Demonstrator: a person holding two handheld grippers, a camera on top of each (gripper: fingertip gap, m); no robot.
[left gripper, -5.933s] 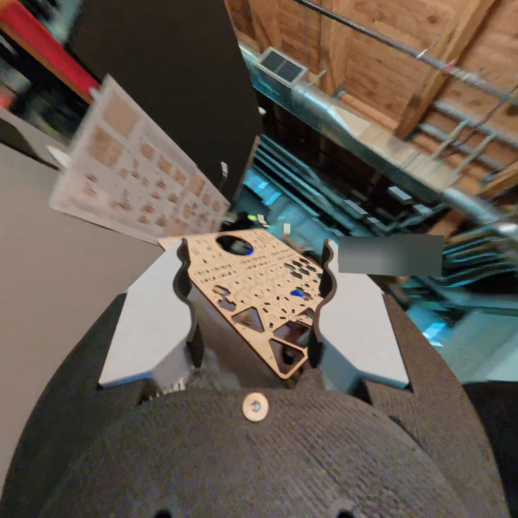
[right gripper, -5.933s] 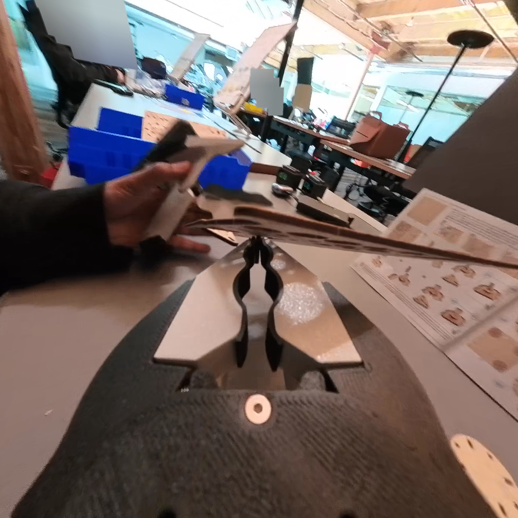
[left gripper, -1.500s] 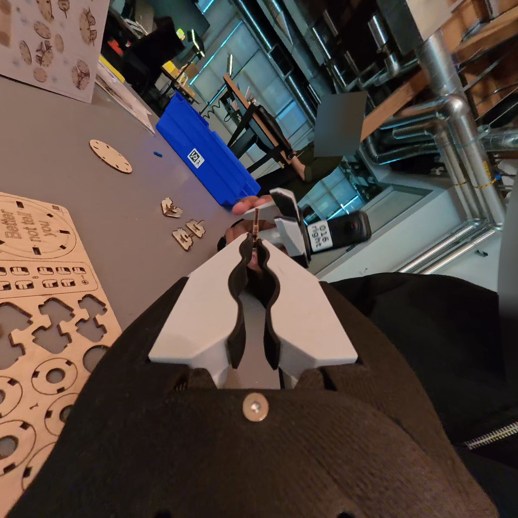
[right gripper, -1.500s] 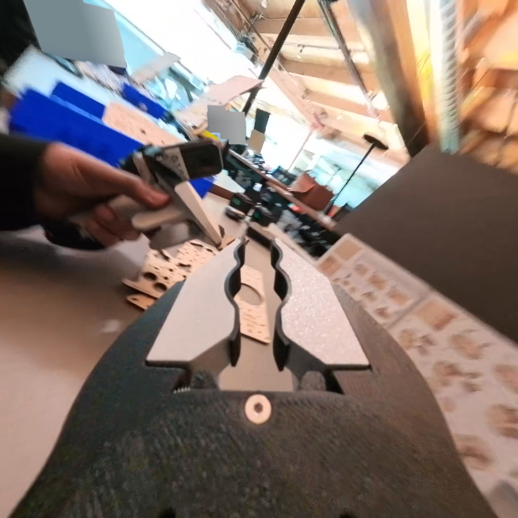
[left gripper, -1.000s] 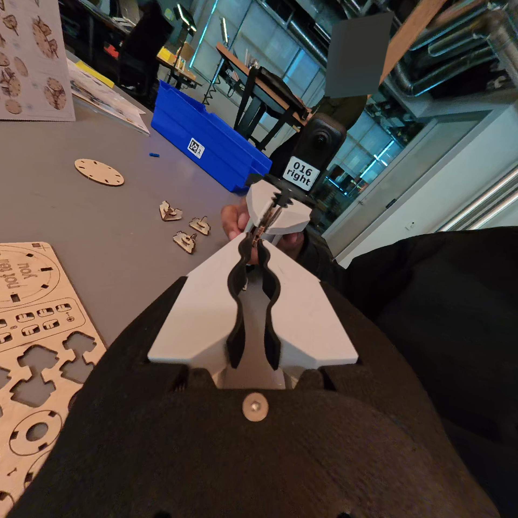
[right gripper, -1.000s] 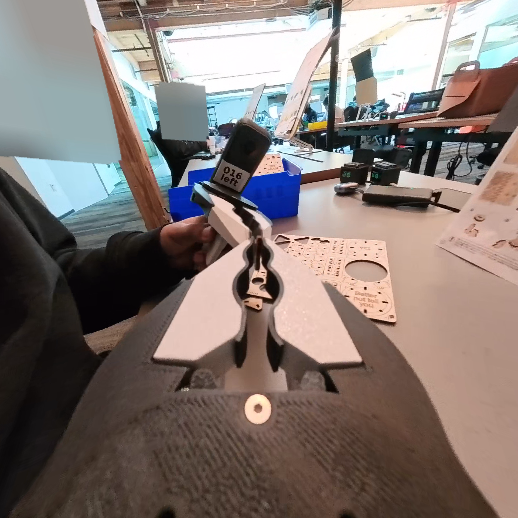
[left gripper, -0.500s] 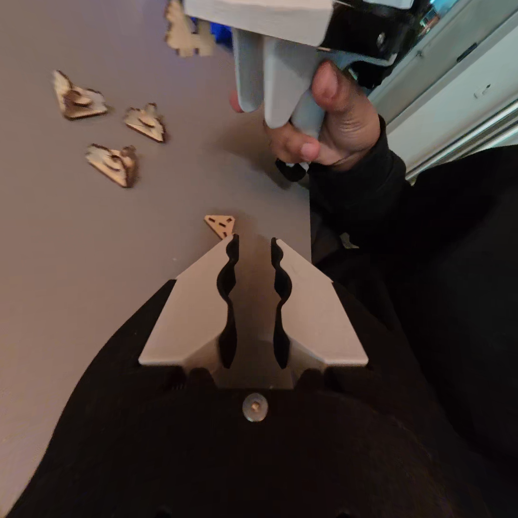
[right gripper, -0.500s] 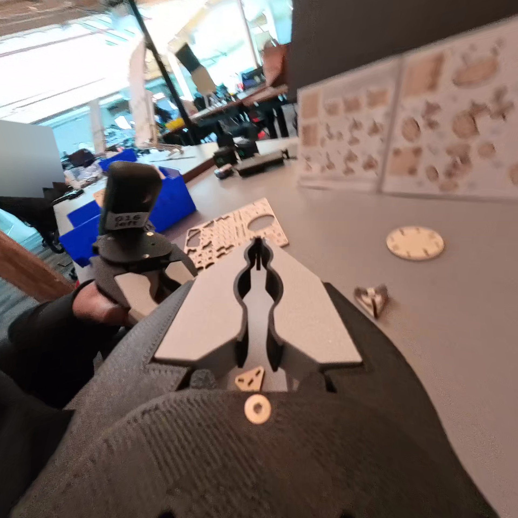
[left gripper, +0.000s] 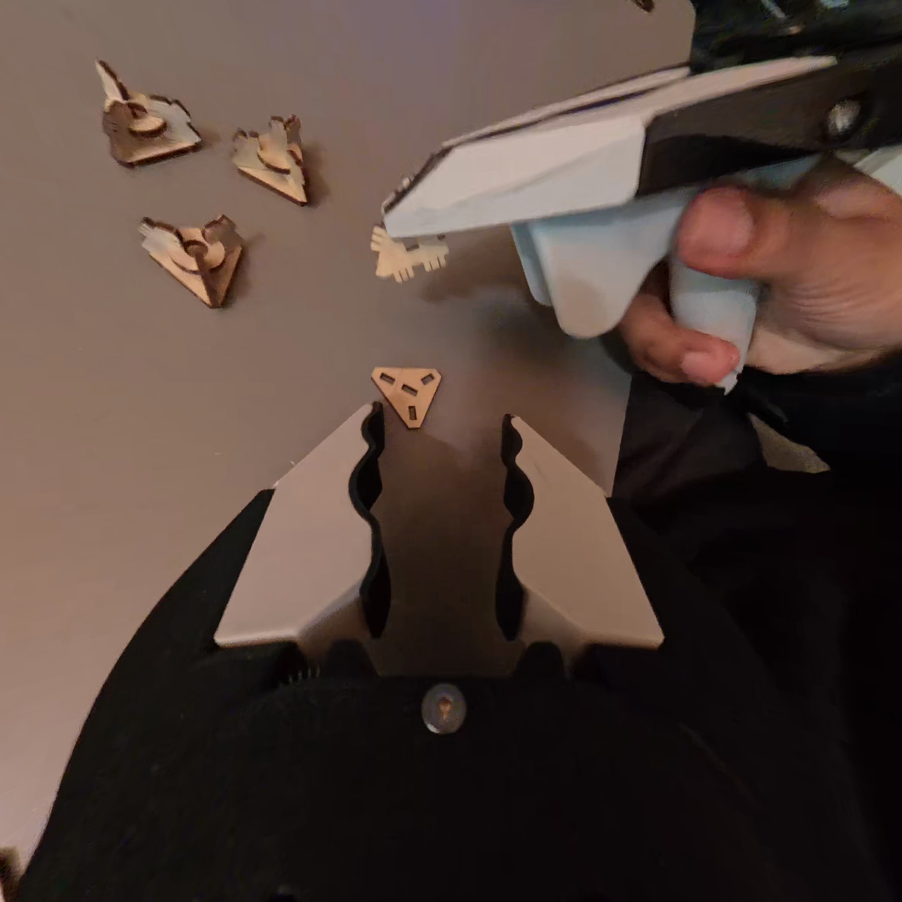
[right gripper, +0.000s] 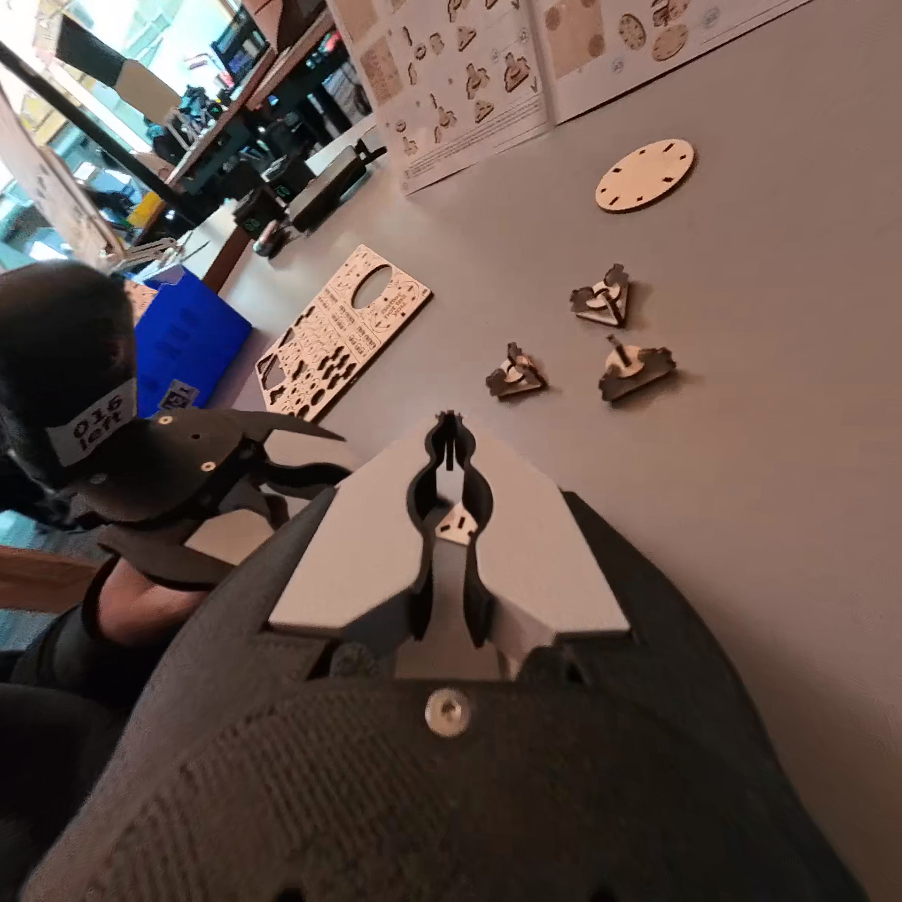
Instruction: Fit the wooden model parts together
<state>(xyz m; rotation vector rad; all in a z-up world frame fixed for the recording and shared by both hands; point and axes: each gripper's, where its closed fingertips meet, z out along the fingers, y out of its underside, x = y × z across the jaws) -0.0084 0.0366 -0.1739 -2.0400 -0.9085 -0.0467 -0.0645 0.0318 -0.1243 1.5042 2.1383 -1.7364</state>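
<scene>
Left gripper (left gripper: 441, 410): jaws spread wide, nothing between the pads, poised low over the grey tabletop (left gripper: 146, 415). Just ahead of the left fingertip, flat on the tabletop: a small triangular wooden plate (left gripper: 408, 394) with slots cut through it, apart from both pads. The same plate visible in the right wrist view through the gap behind the pinched tips (right gripper: 457, 529).

Right gripper (right gripper: 449, 420): jaws pinched together on a thin wooden piece (right gripper: 448, 446) seen edge-on, pads pressed against both faces. From the left wrist view, the same gripper (left gripper: 390, 224) gripped by a hand (left gripper: 761, 293), with the toothed wooden piece (left gripper: 407, 256) hanging below its tips, above the tabletop and beyond the triangular plate.

Farther out on the tabletop: three small assembled wooden triangles (left gripper: 146, 129) (left gripper: 273, 156) (left gripper: 195, 256), close to one another, well apart from both grippers. Beyond them in the right wrist view: a round wooden disc (right gripper: 644, 174) with slots near its rim, a flat laser-cut wooden sheet (right gripper: 341, 337) with many pieces already out and one large round hole, and printed instruction sheets (right gripper: 463, 88) at the far edge. Beside the sheet, a blue bin (right gripper: 185, 337). Dark sleeve (left gripper: 732, 488) at the right of the left wrist view.
</scene>
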